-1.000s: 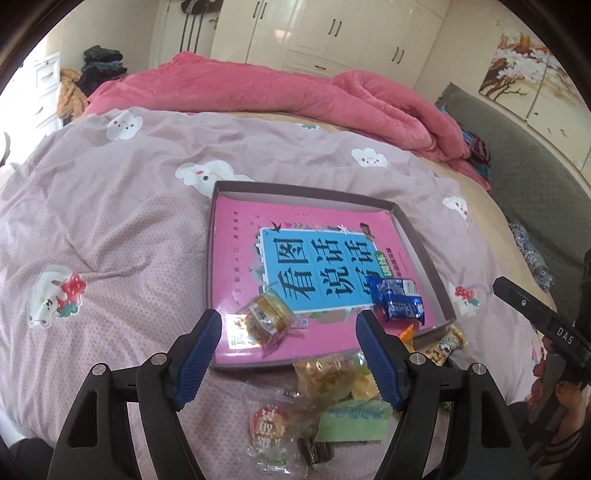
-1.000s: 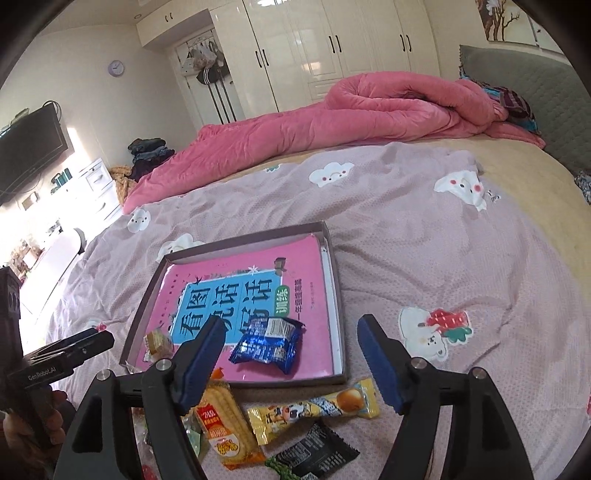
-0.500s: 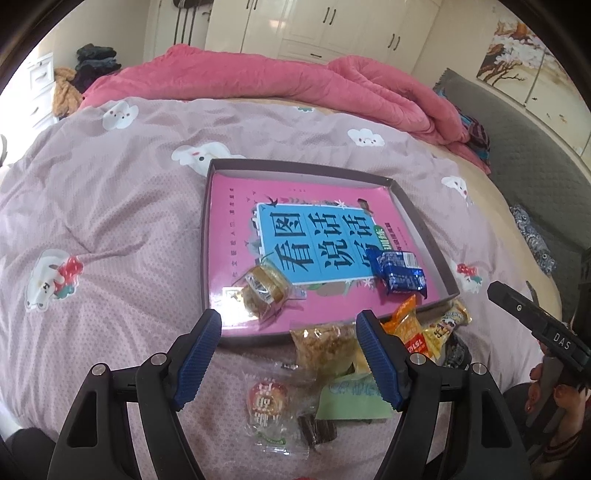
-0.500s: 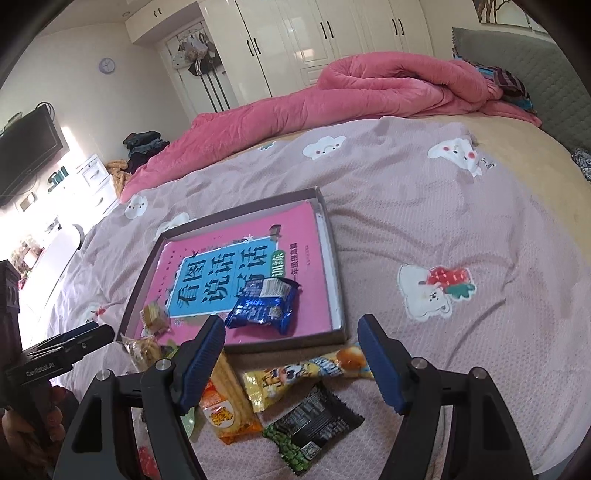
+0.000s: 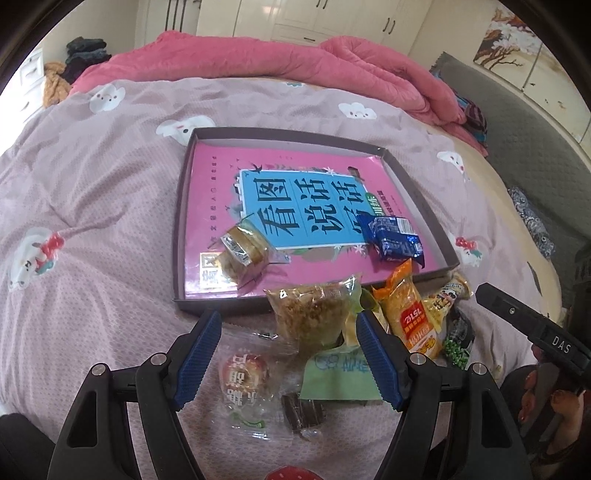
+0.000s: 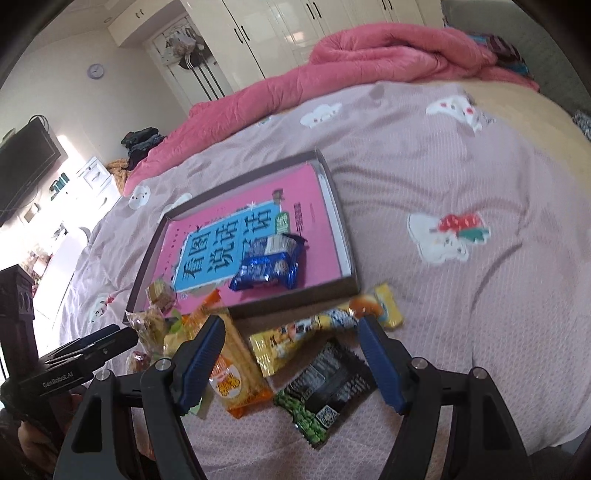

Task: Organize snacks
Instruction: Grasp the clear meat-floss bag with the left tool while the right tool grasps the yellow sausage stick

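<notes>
A shallow grey box [image 5: 183, 206] with a pink book in its bottom lies on the bed. In it are a blue packet [image 5: 393, 242] [image 6: 269, 264] and a clear-wrapped brown cake [image 5: 243, 253]. In front of the box lies a pile of snacks: a clear bag of brown bits [image 5: 314, 314], an orange packet [image 5: 412, 314] [image 6: 231, 369], a yellow bar [image 6: 317, 332], a black and green packet [image 6: 328, 387], a red-labelled clear packet [image 5: 243, 380]. My left gripper [image 5: 288, 354] is open above the pile. My right gripper [image 6: 291, 362] is open above the yellow bar and the black packet.
A pink quilt [image 5: 280, 59] is heaped at the far side of the bed. White wardrobes [image 6: 280, 33] stand behind. A grey headboard [image 5: 524, 147] runs along the right. The bed's near edge is just below the snack pile.
Both grippers have drawn back and lowered toward the near snack pile. More of the pile shows now. The jaws stay open and the snacks have not moved.
</notes>
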`<action>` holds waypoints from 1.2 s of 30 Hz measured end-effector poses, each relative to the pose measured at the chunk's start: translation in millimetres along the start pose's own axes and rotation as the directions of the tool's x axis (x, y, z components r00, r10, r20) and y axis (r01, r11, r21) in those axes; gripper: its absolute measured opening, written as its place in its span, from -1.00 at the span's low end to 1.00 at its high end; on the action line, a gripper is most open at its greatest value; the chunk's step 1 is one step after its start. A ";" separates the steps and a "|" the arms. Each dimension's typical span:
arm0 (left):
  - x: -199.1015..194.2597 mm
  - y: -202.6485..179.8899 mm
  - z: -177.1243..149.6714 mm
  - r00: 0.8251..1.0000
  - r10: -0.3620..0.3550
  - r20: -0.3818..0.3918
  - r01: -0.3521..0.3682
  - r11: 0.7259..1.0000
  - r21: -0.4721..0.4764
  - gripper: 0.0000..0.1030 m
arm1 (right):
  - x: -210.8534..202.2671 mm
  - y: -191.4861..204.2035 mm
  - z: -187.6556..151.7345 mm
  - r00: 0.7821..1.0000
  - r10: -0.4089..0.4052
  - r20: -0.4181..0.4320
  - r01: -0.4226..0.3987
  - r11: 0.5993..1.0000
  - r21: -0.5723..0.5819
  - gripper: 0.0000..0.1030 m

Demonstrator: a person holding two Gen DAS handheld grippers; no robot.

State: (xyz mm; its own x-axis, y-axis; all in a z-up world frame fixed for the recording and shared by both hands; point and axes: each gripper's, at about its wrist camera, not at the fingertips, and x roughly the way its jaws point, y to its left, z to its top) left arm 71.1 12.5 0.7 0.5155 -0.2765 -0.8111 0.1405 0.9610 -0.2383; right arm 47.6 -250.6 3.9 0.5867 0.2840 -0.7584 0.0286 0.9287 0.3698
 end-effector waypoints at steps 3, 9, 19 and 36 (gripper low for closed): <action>2.3 -0.3 -1.1 1.000 0.001 0.000 -0.001 1.000 -0.003 0.49 | 4.3 -5.7 -1.6 1.000 0.018 -0.022 -0.017 0.999 0.036 0.43; 5.4 -0.3 -2.0 1.000 -0.001 0.000 0.001 1.000 -0.006 0.49 | 16.5 -20.4 -2.9 0.998 0.043 -0.055 -0.036 0.993 0.112 0.43; 10.3 -1.8 -0.1 1.000 0.005 0.010 -0.005 1.000 0.000 0.49 | 48.9 -36.1 2.9 0.987 0.124 -0.102 -0.098 0.970 0.224 0.32; 25.5 -1.7 3.2 1.000 -0.026 0.007 0.027 0.998 -0.050 0.40 | 68.3 -41.5 7.7 0.980 0.184 -0.075 -0.162 0.957 0.239 -0.55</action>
State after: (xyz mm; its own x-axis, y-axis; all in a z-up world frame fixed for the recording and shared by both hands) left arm 86.8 3.9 -17.9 0.5179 -0.3016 -0.8005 0.1120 0.9516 -0.2861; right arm 92.7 -271.6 -59.1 0.5195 0.4673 -0.7154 0.1263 0.7861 0.6051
